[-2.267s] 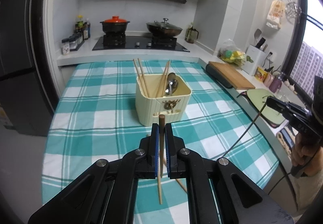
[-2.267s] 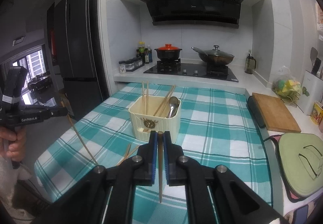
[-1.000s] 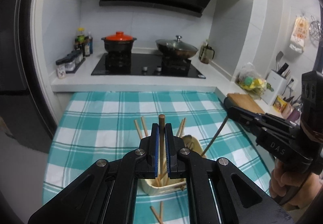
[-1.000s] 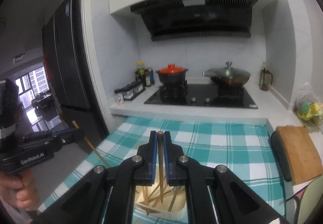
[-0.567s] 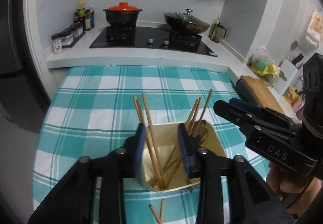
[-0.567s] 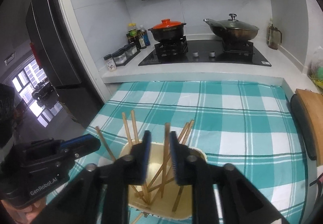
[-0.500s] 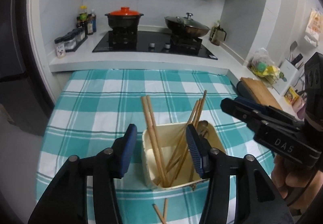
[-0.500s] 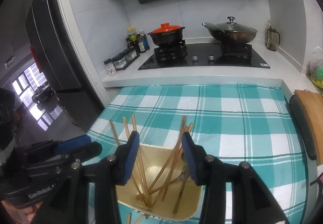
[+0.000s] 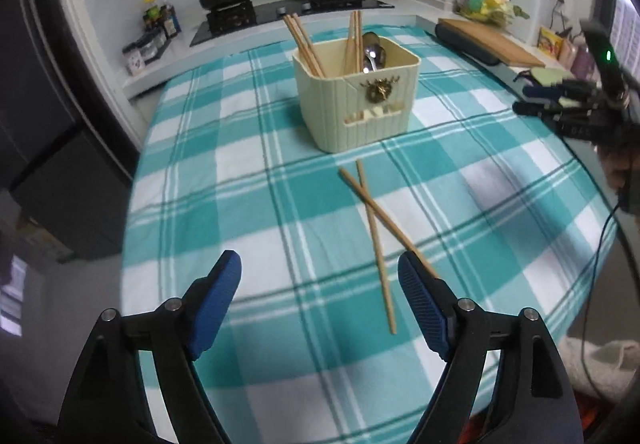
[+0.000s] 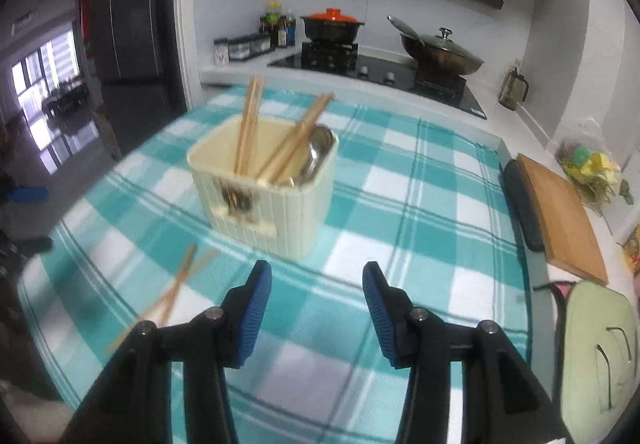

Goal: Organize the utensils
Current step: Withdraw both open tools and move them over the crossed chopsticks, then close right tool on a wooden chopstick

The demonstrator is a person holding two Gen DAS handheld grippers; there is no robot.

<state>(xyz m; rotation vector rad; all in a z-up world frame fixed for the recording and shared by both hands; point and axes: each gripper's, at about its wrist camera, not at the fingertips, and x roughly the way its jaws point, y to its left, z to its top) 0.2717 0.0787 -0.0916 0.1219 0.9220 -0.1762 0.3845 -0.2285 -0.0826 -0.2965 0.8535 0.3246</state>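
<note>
Holder: a cream ribbed plastic box (image 9: 357, 100) stands upright on the checked teal-and-white tablecloth (image 9: 224, 180), toward the stove end of the table; a small metal emblem and a row of slots mark its near wall.
Holder contents: wooden chopsticks (image 9: 304, 44) lean against the left side of the rim, more chopsticks stand near the middle, and a metal spoon (image 9: 371, 51) rests bowl-up beside them. From the right wrist view the same box (image 10: 264, 184) shows one pair of sticks nearly upright and another bunch slanting toward the spoon.
Loose chopsticks: two sticks (image 9: 374, 228) lie crossed on the cloth in front of the box, apart from it, their far tips near its base; the near end of one runs behind the right finger of the left gripper.
Left gripper (image 9: 320, 300): jaws have just been opening and stand wide apart, nothing between the blue pads; it hangs over bare cloth just beside the crossed sticks.
Right gripper (image 10: 317, 308): jaws have just been opening and stand apart, nothing between them, over the cloth just in front of the box.
Stove area: an orange-lidded pot (image 10: 331, 26) and a lidded wok (image 10: 440, 52) sit on the hob; their contents cannot be seen.
Counter: a wooden cutting board (image 10: 560, 220) lies beside the table.
</note>
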